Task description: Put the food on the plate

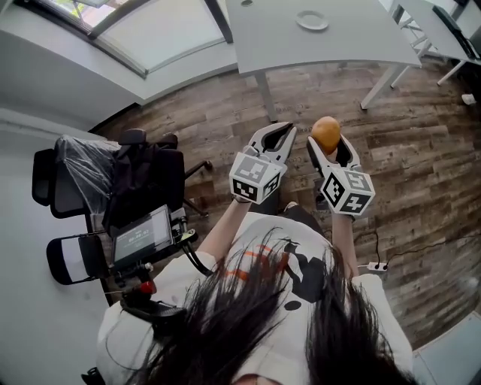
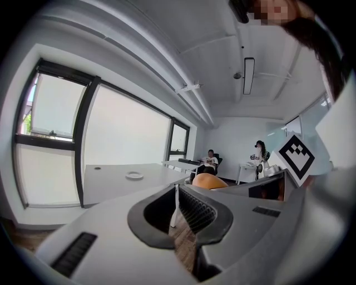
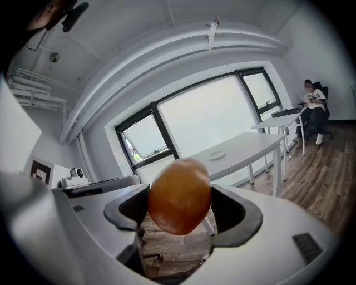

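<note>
An orange-brown round piece of food (image 1: 325, 131) sits between the jaws of my right gripper (image 1: 328, 144), which is shut on it and held in the air over the wood floor. In the right gripper view the food (image 3: 179, 195) fills the gap between both pads. My left gripper (image 1: 284, 134) hangs just left of it, its jaws together with nothing between them; in its own view the gripper (image 2: 177, 192) points toward the table, and the food (image 2: 208, 181) shows beyond its right jaw. A white plate (image 1: 312, 20) rests on the white table (image 1: 338, 45) ahead.
Black office chairs (image 1: 143, 177) and a stand with a small screen (image 1: 141, 234) are at the left. A power strip (image 1: 373, 266) lies on the floor at the right. Large windows run behind the table. Seated people (image 2: 209, 161) are at far desks.
</note>
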`<state>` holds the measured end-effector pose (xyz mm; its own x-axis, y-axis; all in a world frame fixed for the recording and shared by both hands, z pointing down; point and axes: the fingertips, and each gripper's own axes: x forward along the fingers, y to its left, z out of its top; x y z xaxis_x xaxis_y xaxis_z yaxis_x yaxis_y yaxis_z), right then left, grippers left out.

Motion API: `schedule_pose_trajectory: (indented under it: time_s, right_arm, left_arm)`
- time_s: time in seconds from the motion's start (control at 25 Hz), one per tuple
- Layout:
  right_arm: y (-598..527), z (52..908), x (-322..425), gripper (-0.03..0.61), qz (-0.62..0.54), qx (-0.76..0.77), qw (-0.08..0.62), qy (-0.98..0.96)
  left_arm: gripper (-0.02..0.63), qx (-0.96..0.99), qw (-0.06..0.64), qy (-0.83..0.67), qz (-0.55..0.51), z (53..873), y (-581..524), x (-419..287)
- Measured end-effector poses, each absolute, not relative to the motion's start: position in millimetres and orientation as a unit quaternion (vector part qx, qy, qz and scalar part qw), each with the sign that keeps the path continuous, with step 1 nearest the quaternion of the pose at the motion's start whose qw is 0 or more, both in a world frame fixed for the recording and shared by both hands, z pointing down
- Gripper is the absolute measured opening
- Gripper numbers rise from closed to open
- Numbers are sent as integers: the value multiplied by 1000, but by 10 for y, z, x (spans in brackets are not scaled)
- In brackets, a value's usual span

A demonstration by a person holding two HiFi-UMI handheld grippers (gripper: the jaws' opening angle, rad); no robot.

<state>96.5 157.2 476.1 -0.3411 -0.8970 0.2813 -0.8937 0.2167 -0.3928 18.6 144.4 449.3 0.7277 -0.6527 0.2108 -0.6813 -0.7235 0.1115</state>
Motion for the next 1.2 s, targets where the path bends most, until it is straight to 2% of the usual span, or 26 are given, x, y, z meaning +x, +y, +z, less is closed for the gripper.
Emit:
schedule_pose_trajectory:
  time_s: [0.32, 0.6, 1.2]
  right_arm:
    - [1513, 4655, 1046, 354, -236, -583, 7, 778]
    - [684, 4760, 1151, 354, -245, -596, -7, 765]
    - [-631, 4687, 900, 354, -245, -615, -15, 750]
  left_arm:
    - [6, 929, 84, -353, 67, 4407, 1344, 263]
    - [6, 935, 100, -332, 72, 4527, 499, 409]
    - [6, 943, 105, -309, 61, 4384, -941, 203]
